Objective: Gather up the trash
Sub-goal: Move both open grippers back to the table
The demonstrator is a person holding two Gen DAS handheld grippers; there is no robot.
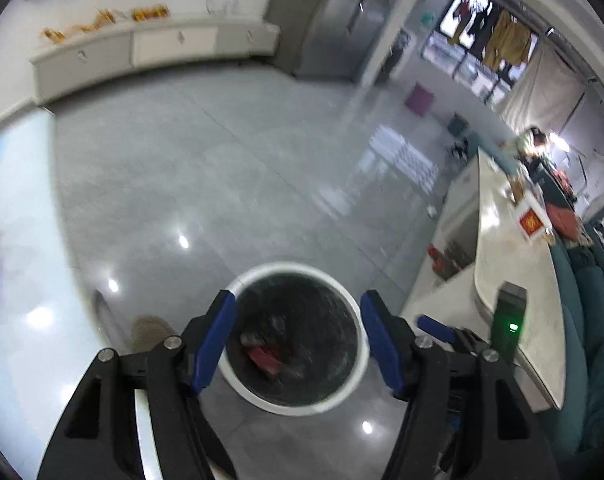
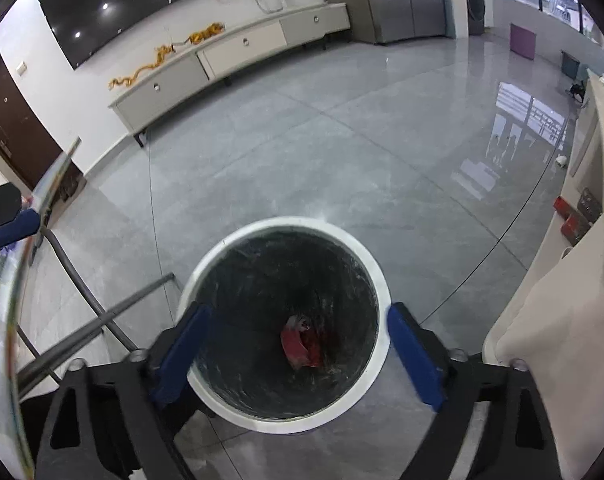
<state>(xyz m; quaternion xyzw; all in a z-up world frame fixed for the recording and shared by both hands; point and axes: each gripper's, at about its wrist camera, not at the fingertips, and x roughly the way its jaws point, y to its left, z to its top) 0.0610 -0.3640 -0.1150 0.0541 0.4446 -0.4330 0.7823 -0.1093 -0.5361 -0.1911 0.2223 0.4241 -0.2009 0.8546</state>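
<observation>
A round white-rimmed trash bin (image 1: 359,356) with a dark liner stands on the grey floor; it also shows in the right wrist view (image 2: 381,276). Red crumpled trash (image 1: 264,358) lies at its bottom, seen in the right wrist view too (image 2: 300,346). My left gripper (image 1: 298,344) is open and empty, hovering above the bin's mouth. My right gripper (image 2: 296,354) is open and empty, also above the bin. The right gripper's blue finger (image 1: 435,328) shows at the right of the left wrist view.
A white table (image 1: 497,264) with a red-and-white box (image 1: 531,222) stands to the right, with teal seating (image 1: 597,320) beyond. A glass tabletop edge (image 2: 14,280) on metal legs (image 2: 102,320) is at the left. A long low cabinet (image 2: 230,56) lines the far wall.
</observation>
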